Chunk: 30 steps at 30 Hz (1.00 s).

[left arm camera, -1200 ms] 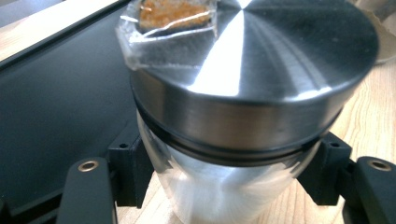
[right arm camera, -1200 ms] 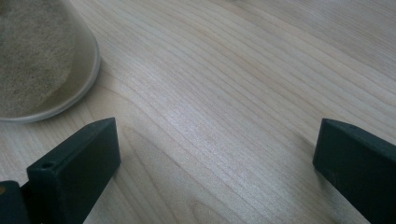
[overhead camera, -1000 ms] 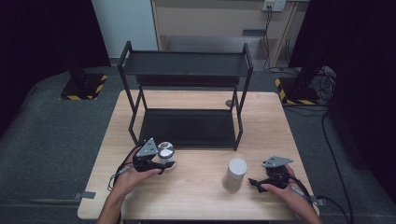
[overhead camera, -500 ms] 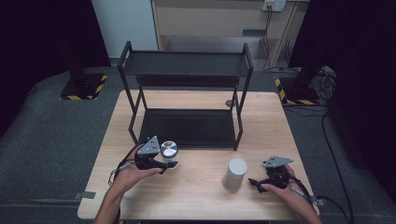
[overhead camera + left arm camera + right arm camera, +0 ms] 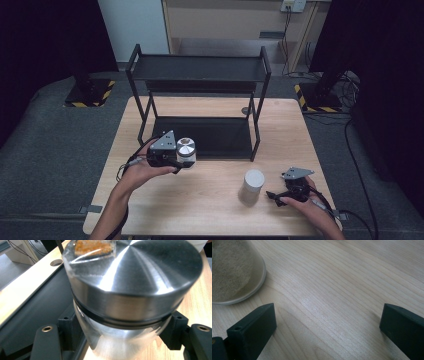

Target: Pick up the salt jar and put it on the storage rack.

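The left tool [image 5: 181, 162] pinches a clear jar [image 5: 186, 151] with a brushed metal lid [image 5: 135, 280], its black jaws pressed against the glass on both sides just under the lid. The jar stands upright in the grip, long axis vertical, lid up, held above the wooden surface [image 5: 210, 200] just in front of the black rack's [image 5: 200, 70] lower shelf. The left gripper view shows orange matter behind the glass at the jar's far edge, too small to see from above. The right tool [image 5: 272, 195] rests low on the surface, jaws spread wide and holding nothing. Just to its left stands a white jar [image 5: 253, 185], upright; the right gripper view catches its rounded base [image 5: 234, 272] beside one jaw, apart from it.
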Each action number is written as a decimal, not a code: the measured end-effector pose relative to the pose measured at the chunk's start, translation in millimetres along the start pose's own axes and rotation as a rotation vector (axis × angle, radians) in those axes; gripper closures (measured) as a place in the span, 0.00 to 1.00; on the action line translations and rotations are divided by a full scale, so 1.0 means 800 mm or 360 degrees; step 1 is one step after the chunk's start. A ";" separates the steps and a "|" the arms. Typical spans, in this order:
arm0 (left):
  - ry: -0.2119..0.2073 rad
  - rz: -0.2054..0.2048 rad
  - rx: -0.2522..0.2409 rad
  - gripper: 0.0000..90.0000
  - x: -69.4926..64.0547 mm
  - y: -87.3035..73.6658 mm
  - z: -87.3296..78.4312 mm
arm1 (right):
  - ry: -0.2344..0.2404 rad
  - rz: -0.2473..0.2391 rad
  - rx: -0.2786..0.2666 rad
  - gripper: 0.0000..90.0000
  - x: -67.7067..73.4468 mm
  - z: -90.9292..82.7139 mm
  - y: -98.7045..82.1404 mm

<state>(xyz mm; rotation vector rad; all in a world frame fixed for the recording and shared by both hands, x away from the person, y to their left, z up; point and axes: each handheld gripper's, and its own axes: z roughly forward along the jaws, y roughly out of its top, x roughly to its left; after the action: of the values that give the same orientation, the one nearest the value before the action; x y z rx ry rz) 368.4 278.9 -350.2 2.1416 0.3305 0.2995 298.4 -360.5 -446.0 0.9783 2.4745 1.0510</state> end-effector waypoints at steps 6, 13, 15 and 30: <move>-0.0013 0.0005 0.0004 0.33 0.010 0.019 -0.005 | 0.0001 0.0001 0.0000 0.02 0.000 0.000 0.000; -0.0033 0.0027 0.0015 0.33 0.021 0.041 -0.013 | 0.0004 -0.0003 -0.0001 0.02 -0.001 0.000 0.000; -0.0032 0.0034 0.0015 0.33 0.024 0.047 -0.016 | 0.0005 -0.0003 0.0000 0.02 -0.001 0.000 0.000; -0.0061 0.0090 0.0008 0.33 0.045 0.085 -0.033 | 0.0007 -0.0005 -0.0001 0.02 -0.002 0.000 0.000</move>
<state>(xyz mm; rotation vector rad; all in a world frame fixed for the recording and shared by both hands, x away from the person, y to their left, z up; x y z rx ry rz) 401.3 274.6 -275.5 2.1614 0.2494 0.2897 299.1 -361.5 -446.0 0.9724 2.4783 1.0538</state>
